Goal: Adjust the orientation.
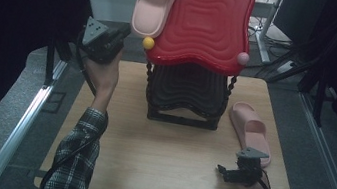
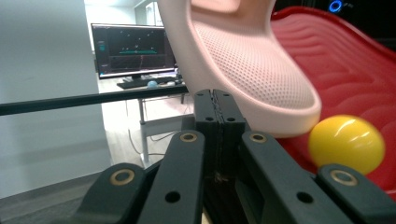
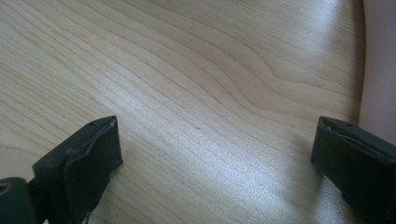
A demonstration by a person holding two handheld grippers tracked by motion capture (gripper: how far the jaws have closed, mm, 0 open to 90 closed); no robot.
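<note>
Left tongs (image 1: 126, 31): raised off the surface beyond its far-left corner, at the rack's top tier. Left gripper view: jaws pressed flat together, tips (image 2: 217, 103) just under the upper slipper's edge; nothing visible between them, and whether the tips touch the slipper cannot be told.
Upper slipper (image 1: 152, 2): pink, lying on the left edge of the red tray, overhanging it; its far end is cut off by the frame top in the high view. Left gripper view shows the dimpled sole (image 2: 252, 65), which the high view does not.
Yellow ball (image 1: 148, 43): knob at the tray's near-left corner, just beside the slipper; close and glossy in the left gripper view (image 2: 346, 143).
Red tray (image 1: 207, 24): wavy top tier; hides most of the black tier (image 1: 184, 94) beneath.
Pink ball (image 1: 242, 58): knob at the tray's near-right corner.
Lower slipper (image 1: 251, 129): pink, flat on the surface near its right edge, just right of the rack.
Right tongs (image 1: 223, 173): low over the surface near its near-right corner, jaws spread wide, empty; bare wood (image 3: 196, 93) between them. A pink strip, badly cropped, beside the right-hand jaw.
</note>
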